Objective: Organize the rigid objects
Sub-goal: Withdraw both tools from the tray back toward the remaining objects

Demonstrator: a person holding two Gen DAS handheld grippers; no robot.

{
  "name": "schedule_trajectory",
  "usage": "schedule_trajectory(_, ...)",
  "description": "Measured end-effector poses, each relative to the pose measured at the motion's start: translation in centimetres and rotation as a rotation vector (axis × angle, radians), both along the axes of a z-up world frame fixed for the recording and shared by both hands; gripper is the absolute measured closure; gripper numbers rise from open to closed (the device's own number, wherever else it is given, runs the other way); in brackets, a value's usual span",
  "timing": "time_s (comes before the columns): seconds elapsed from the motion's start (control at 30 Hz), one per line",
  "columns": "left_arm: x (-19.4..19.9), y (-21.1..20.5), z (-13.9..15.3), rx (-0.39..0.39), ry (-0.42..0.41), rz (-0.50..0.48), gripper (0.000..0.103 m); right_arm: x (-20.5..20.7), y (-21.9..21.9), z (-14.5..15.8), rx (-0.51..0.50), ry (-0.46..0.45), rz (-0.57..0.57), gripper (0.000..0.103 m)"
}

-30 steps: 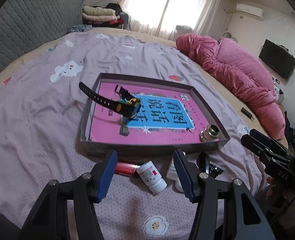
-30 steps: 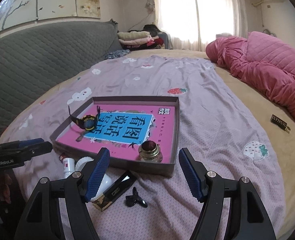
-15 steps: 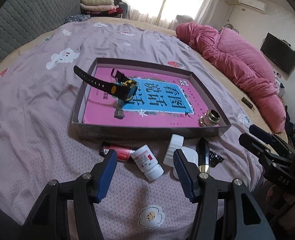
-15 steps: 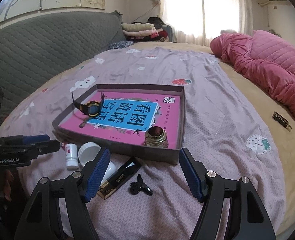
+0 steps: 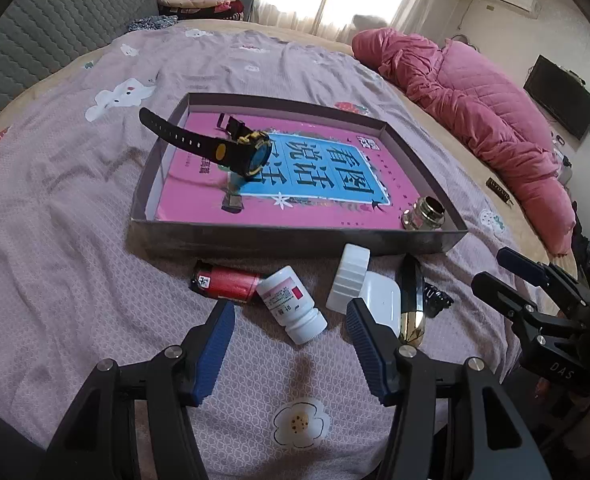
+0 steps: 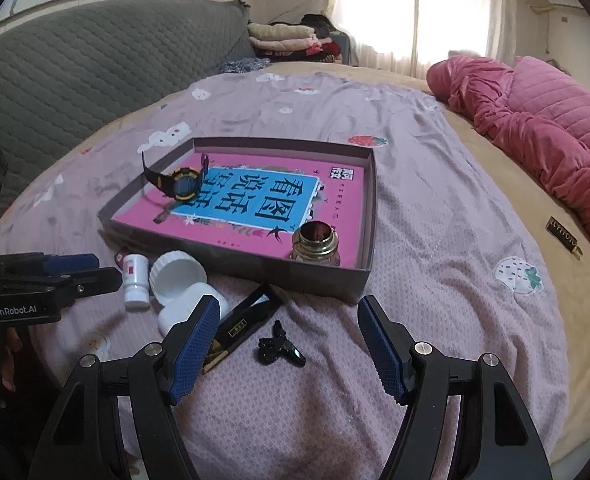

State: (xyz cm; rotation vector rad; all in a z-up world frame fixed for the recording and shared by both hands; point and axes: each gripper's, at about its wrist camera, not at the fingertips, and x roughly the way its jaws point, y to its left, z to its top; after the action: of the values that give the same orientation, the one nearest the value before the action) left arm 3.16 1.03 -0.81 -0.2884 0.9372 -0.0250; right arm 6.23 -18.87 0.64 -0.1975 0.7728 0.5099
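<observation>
1. The shallow grey box (image 5: 295, 240) lies on the lilac bedsheet (image 5: 75, 200), in the middle of the scene. A pink book (image 5: 287, 184) covers its bottom.
2. Two things are already inside the box. The black and yellow watch (image 5: 239, 152) rests on the book at the far left part, with one strap going out over the left wall. The small brass-necked jar (image 5: 423, 216) stands in the near right corner.
3. Five things are not yet in the box. They lie in a row on the sheet just before the near wall: the red cylinder (image 5: 225, 282) at the left, then the small white pill bottle (image 5: 291, 304) on its side, then the white jar (image 5: 375, 300) with its ribbed white lid (image 5: 349, 268) beside it, then the black and gold case (image 5: 411, 300), and the small black clip (image 5: 435, 300) at the right.
4. The left gripper (image 5: 291, 350) is wide open and holds nothing. It hangs above the sheet, and the pill bottle lies just beyond the gap between its fingers.
5. The right gripper (image 6: 289, 344) is also wide open and empty. The black clip (image 6: 281, 348) lies between its fingers in the picture, and the black and gold case (image 6: 243, 326) is near its left finger.
6. In my judgement the task is less than half done: two objects are placed, about five remain. The next step is probably to pick the pill bottle or the clip.
7. A small dark tag (image 6: 563, 236) lies far right on the beige blanket (image 6: 535, 184); I cannot tell if it belongs to the task.
</observation>
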Motion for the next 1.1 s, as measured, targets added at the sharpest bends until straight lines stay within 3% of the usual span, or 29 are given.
schedule_trajectory(0.87, 2.0, -0.5, -2.7, 0.044, 0.072, 0.033, 0.045, 1.0, 1.1, -3.0, -0.071, 0.114, 0.036, 0.03)
schedule_trajectory(1.1, 1.7, 0.8, -2.8, 0.005, 0.089, 0.055, 0.045, 1.0, 1.3, -3.5, -0.085, 0.125, 0.045, 0.03)
